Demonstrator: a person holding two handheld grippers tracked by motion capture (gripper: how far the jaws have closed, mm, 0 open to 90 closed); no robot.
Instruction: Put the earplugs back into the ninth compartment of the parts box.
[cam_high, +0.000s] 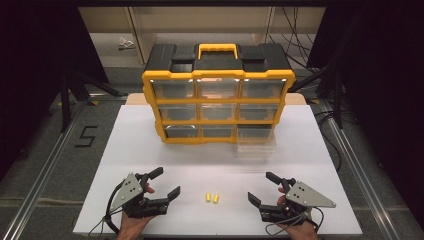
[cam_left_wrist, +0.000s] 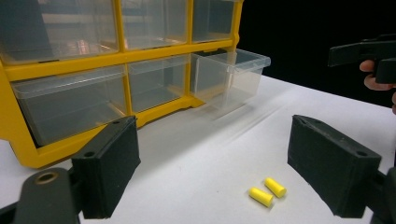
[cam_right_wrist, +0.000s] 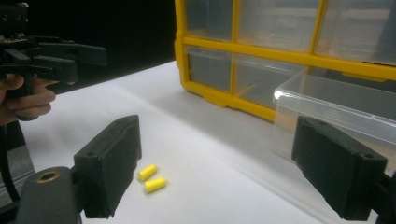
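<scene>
Two small yellow earplugs (cam_high: 212, 198) lie side by side on the white table (cam_high: 150, 150), near its front edge, between my two grippers. They also lie low in the left gripper view as earplugs (cam_left_wrist: 267, 191) and in the right gripper view as earplugs (cam_right_wrist: 152, 178). My left gripper (cam_high: 164, 182) is open and empty, left of them. My right gripper (cam_high: 261, 187) is open and empty, to their right. A yellow-and-black organizer (cam_high: 218, 92) with clear drawers stands at the back. Its bottom right drawer (cam_high: 256, 145) is pulled out over the table.
The pulled-out clear drawer (cam_left_wrist: 233, 74) looks empty and juts toward the front. The table's front edge runs just below both hands. Black stands and cables flank the table on the floor, with a "5" marked on the floor at left.
</scene>
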